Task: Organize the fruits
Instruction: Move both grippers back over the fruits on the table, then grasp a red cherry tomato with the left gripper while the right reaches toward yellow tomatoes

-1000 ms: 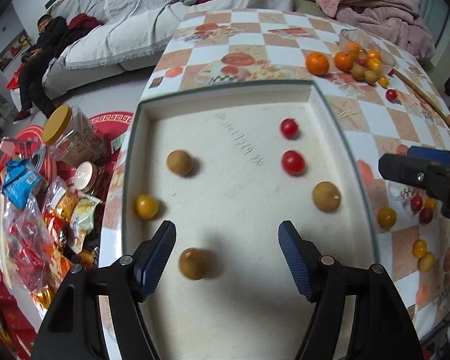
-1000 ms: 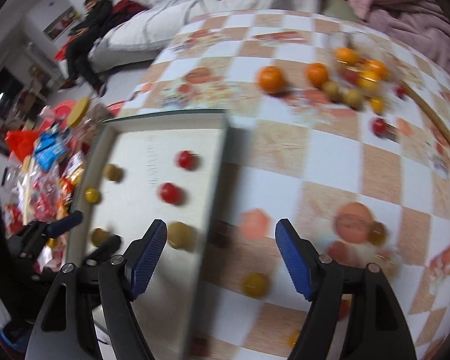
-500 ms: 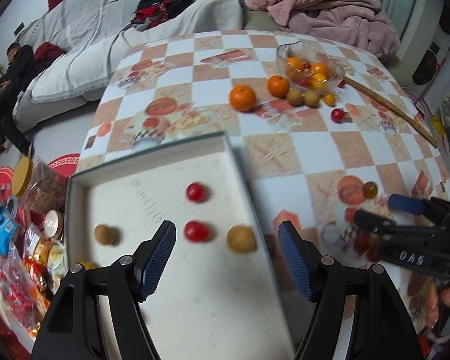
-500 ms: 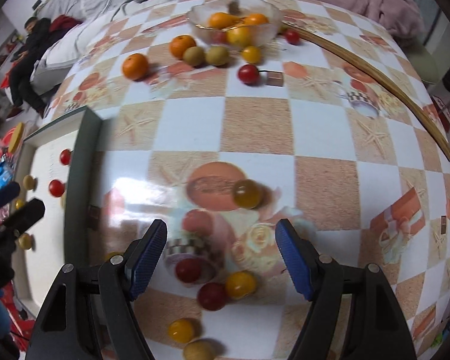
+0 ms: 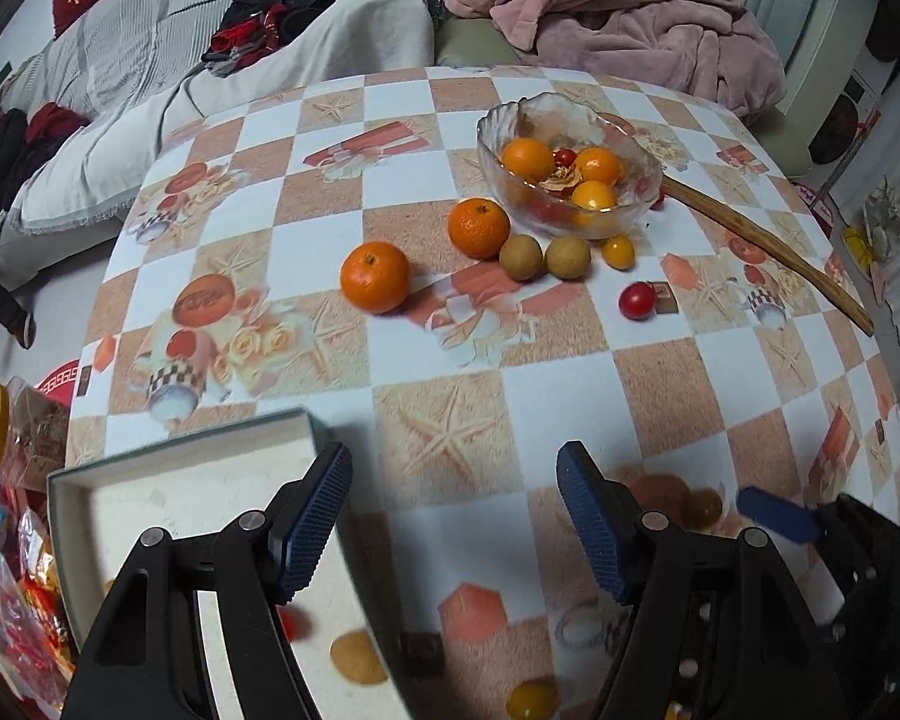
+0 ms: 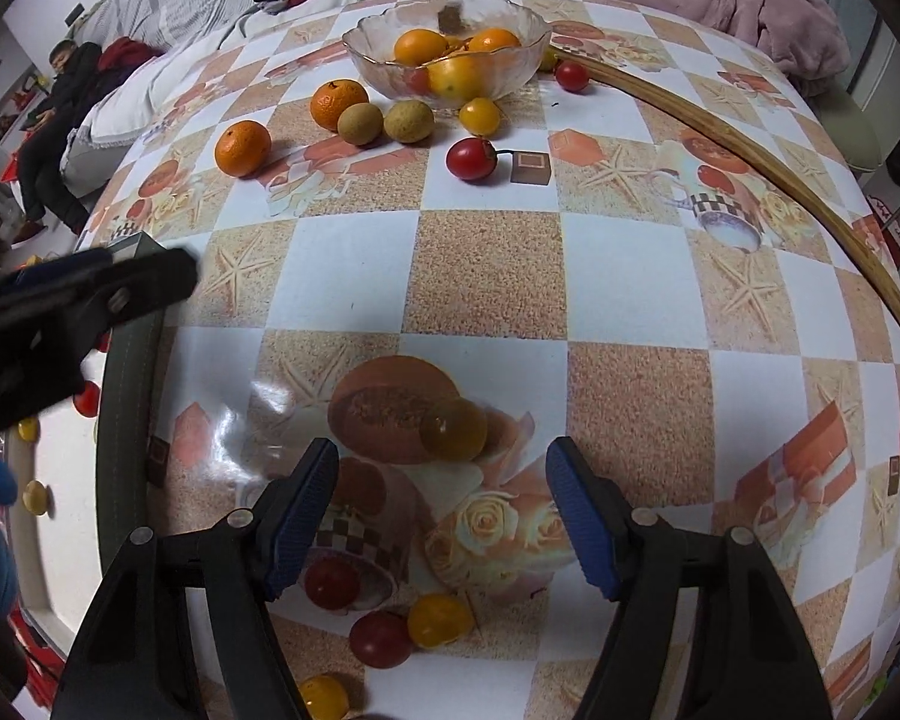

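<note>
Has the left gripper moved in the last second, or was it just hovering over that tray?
Yes. The left gripper has slid off the white tray toward the glass bowl; earlier its fingers sat over the tray's middle.

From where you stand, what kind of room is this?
Most likely a home living room: a covered sofa behind the table, a pink blanket heaped at the far edge, and a glass fruit bowl on a patterned tablecloth.

Each tool has 2 black arms, silver screws and blue ribbed pads.
</note>
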`<state>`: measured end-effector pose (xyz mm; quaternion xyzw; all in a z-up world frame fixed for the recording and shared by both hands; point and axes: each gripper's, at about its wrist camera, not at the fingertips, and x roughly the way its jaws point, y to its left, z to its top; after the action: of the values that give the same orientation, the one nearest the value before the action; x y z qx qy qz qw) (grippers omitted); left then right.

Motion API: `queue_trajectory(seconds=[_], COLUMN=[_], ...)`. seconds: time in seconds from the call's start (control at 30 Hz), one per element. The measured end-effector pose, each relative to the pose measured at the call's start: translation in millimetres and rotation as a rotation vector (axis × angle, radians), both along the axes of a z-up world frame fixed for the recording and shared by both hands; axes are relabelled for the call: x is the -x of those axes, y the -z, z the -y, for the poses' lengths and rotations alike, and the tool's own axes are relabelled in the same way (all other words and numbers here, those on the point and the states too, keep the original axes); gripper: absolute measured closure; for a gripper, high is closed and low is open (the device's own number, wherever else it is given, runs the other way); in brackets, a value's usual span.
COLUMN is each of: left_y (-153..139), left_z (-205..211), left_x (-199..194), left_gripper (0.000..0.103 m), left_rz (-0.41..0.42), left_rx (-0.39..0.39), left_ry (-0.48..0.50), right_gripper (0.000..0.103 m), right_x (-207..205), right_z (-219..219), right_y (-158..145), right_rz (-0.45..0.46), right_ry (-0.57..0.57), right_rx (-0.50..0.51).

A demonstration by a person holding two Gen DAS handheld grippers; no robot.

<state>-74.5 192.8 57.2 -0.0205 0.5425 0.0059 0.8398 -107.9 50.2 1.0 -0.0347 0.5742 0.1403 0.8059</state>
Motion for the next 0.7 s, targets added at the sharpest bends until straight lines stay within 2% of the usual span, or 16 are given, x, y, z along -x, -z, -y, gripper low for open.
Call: queue_trajectory(seconds=[0.17,0.33,0.43,0.6,0.7], left_y=[7,11,12,19,27], left_z=[6,30,44,68,83], left_x=[-20,-37,-50,-71,-80], left_gripper=[0.031,0.031,0.031,0.031,0.031], left_rz=[-0.01,-0.008,-0.008,-0.015,-0.024], left_rx=[0.012,0.029,0.052,0.082,0.065], left_ry=[-0.004,0.061,0.093,0.131,0.159], right_gripper=[0.03,0.046,0.051,0.052,0.054], right_x=[-4,-2,0,5,11], right_z=[1,1,3,5,3], right_y=[1,1,1,1,1], right_rz=[0.014,0.047,0.061,0.083,0.096], right_ry=[-0.011,-0.044,-0.065,-0.095,-0.104], right_rx=[0.008,0.051,0.06,0.07,0.076])
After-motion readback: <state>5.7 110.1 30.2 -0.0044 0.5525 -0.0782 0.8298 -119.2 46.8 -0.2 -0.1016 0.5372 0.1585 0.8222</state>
